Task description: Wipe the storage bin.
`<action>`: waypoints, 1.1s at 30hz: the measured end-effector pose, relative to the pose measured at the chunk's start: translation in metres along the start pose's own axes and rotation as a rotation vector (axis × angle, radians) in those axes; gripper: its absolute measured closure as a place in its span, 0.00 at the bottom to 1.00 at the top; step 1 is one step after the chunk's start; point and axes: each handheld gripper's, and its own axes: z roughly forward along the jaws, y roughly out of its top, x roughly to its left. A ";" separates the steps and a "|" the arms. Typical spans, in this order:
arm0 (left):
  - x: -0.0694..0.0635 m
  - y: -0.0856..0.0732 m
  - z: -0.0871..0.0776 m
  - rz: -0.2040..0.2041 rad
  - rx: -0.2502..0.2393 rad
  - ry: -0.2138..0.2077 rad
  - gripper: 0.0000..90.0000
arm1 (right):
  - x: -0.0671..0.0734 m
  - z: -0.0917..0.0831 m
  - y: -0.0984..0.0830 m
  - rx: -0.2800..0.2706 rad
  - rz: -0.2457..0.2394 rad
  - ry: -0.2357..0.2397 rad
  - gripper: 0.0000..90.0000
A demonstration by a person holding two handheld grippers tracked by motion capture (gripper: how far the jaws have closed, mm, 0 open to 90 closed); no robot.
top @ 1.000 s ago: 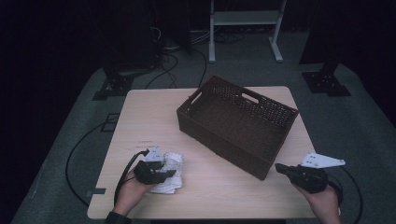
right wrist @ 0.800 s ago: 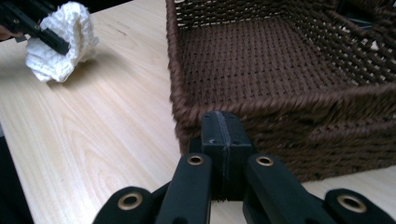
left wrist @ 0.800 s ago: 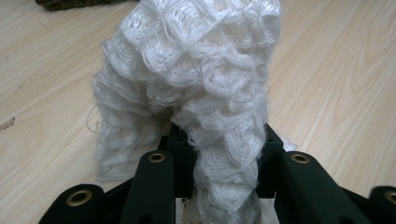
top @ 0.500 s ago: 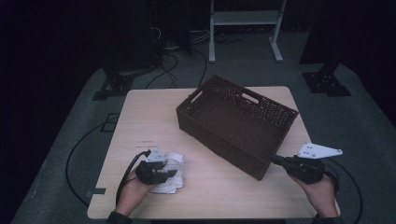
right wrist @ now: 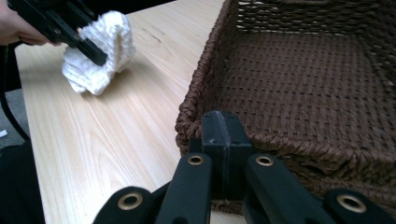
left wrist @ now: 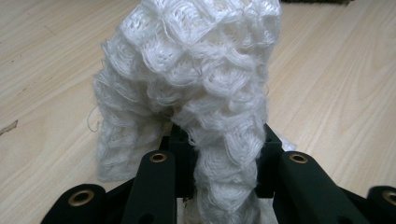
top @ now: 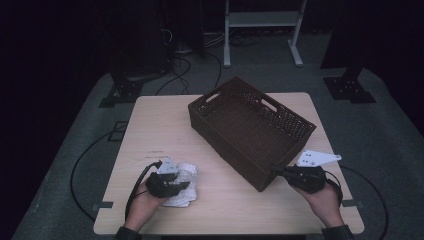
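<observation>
At the high view's lower left, the left gripper [top: 186, 186] pinches a crumpled white knitted cloth [top: 183, 176] lying on the pale wooden table [top: 160, 125]. Lower right, the right gripper [top: 275, 171], jaws closed and empty, touches the dark brown woven basket [top: 250, 122] at frame centre.

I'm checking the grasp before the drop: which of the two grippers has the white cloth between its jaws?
The left gripper: it is shut on the white knitted cloth. The right gripper, shut on nothing, sits at the basket corner.
</observation>
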 end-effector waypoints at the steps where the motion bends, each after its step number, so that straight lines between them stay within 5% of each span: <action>1: 0.000 0.000 0.001 0.002 0.001 -0.008 0.76 | 0.002 0.005 0.002 -0.002 -0.001 0.008 1.00; 21: -0.001 0.000 0.002 0.018 0.018 -0.017 0.76 | 0.024 0.052 0.032 0.031 -0.066 0.076 1.00; 28: 0.000 -0.001 0.002 0.009 0.009 -0.018 0.76 | 0.020 0.041 0.036 0.009 -0.057 0.059 0.90; 33: 0.000 -0.001 0.001 0.008 0.008 -0.018 0.76 | -0.006 0.017 0.038 -0.009 -0.025 -0.032 0.82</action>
